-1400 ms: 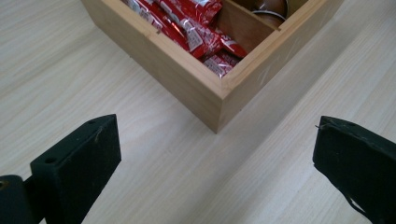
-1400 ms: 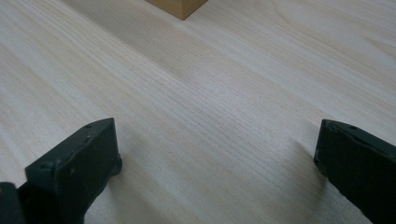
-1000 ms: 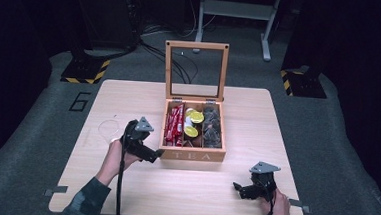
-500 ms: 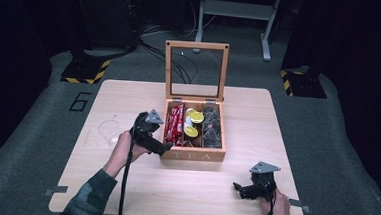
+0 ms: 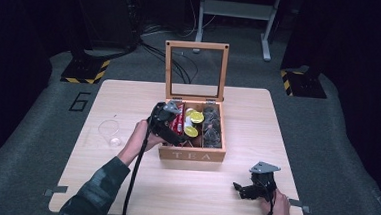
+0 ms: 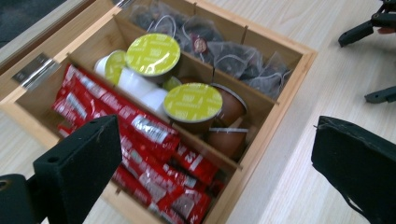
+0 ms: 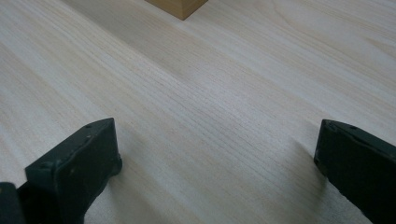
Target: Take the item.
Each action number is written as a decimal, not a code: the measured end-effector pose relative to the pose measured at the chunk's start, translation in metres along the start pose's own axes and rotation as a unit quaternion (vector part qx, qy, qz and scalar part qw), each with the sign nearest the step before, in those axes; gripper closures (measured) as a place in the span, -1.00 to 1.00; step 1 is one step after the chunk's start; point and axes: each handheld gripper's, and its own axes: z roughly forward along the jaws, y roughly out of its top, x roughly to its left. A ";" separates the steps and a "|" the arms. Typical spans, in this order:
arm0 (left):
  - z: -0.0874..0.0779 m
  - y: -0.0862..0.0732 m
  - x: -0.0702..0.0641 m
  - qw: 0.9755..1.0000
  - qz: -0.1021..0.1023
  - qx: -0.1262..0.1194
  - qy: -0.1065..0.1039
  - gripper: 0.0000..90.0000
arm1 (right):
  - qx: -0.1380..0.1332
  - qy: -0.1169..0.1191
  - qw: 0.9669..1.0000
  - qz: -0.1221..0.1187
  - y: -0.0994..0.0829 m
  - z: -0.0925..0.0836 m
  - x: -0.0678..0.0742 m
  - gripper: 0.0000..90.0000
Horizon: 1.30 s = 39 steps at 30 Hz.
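High view puts the pale wooden table [image 5: 123,193] across the middle of the frame, and at its centre stands the wooden tea box [image 5: 191,155], lid upright at the back, "TEA" lettered on the front wall. The box has three lanes: red sachets [image 6: 149,140] on the left of the box, yellow-lidded capsules [image 6: 192,101] in the middle, dark mesh tea bags [image 6: 233,56] on the right. A clear plastic cup [image 5: 109,131] sits left of centre, well apart from the box.

The left gripper [image 5: 169,131] hangs over the box's left front corner. In the left gripper view its jaws stand wide apart and hold nothing; one jaw at the lower left of the frame lies over the sachet lane, the other at the lower right lies outside the box wall, over the table. The sachets fill the lower centre of that frame, stacked aslant along their lane.

The right gripper [image 5: 246,190] rests low at the lower right of the high view, near the table's front edge, well apart from the box. In the right gripper view its jaws are spread wide over bare wood, with a corner of the box at the top edge.

The step in hand looks like the approach for a pick from the box, most likely a sachet or a front capsule. The next move would call for shifting inward so both jaws clear the front wall, lowering them astride one item, then closing without dragging its neighbours.
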 end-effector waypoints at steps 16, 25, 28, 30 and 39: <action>0.068 0.050 -0.017 0.999 0.027 0.025 -0.033 -0.90 | -0.002 -0.001 1.000 0.001 0.000 0.000 0.000 -1.00; 0.103 0.055 -0.023 0.997 0.037 0.057 -0.030 -0.68 | -0.002 0.000 1.000 0.001 0.000 0.000 0.000 -1.00; 0.110 0.056 -0.027 0.996 0.046 0.068 -0.021 -0.43 | -0.002 0.000 1.000 -0.001 0.000 0.000 0.000 -1.00; 0.114 0.056 -0.028 0.995 0.050 0.079 -0.016 -0.30 | -0.002 -0.001 1.000 0.000 0.000 0.000 0.000 -1.00; 0.130 0.055 -0.030 0.992 0.049 0.113 0.006 0.20 | -0.004 0.004 1.000 0.003 0.000 0.000 0.000 -1.00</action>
